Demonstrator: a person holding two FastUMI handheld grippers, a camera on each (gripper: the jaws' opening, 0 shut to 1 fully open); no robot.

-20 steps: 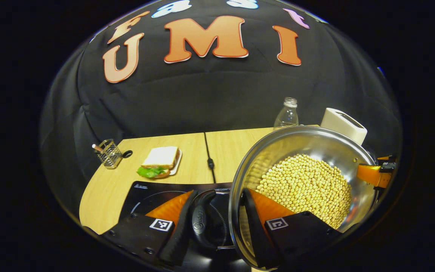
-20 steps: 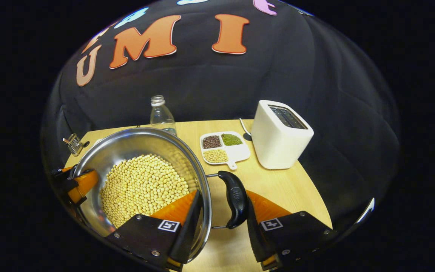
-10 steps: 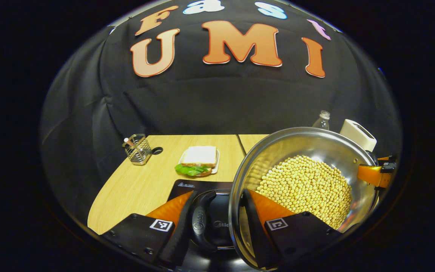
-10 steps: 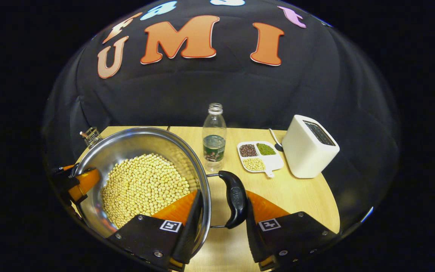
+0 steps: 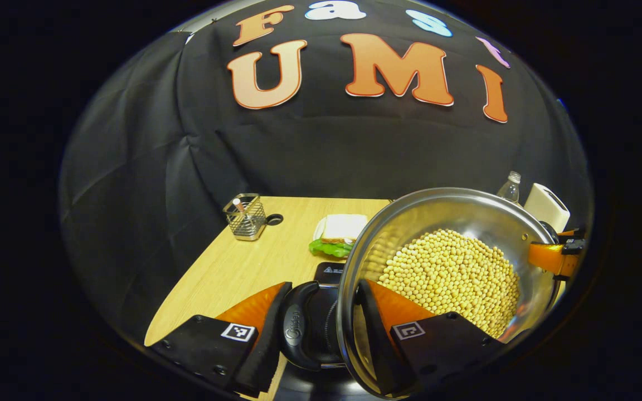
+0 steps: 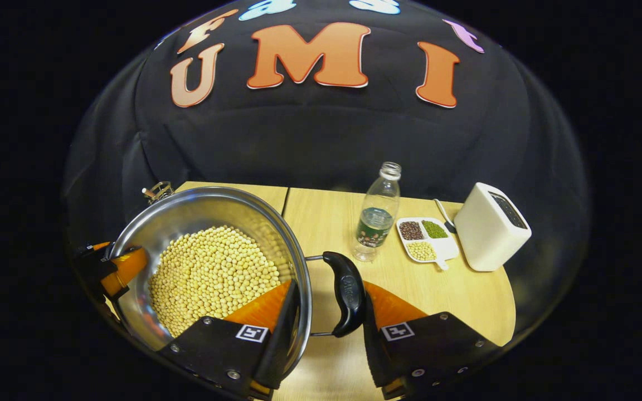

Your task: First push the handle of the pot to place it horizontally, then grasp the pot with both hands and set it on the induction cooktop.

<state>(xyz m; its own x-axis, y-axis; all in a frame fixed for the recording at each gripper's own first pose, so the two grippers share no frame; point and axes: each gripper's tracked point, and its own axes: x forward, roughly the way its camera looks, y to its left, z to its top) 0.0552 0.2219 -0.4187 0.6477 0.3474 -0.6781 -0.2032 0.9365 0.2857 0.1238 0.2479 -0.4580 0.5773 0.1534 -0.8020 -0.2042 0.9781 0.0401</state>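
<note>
Where the left gripper [image 5: 315,334] reaches forward, its two fingers are clamped on the pot [image 5: 455,211] at one side: one finger presses the black side handle [image 5: 298,328] from outside, the other lies inside the rim against the wall. The right gripper [image 6: 326,328] grips the opposite side the same way, one finger inside the pot [image 6: 204,206], the other against that side's black handle [image 6: 346,292]. Each gripper also shows small at the far rim in the other's view.

The pot is steel, round, held level between the two grippers and filled with pale yellow beans [image 6: 209,278].

In the left gripper view the cooktop [image 5: 329,273] lies dark and flat just under and beside the pot's near edge, on the worktop [image 5: 243,267]. Beyond it sit a sandwich [image 5: 340,234] on a plate and a wire basket [image 5: 246,217].

In the right gripper view the worktop [image 6: 466,295] carries a bottle [image 6: 377,217], a divided dish [image 6: 427,239] of dark, green and yellow grains, and a white toaster [image 6: 491,225], all well apart from the pot.
</note>
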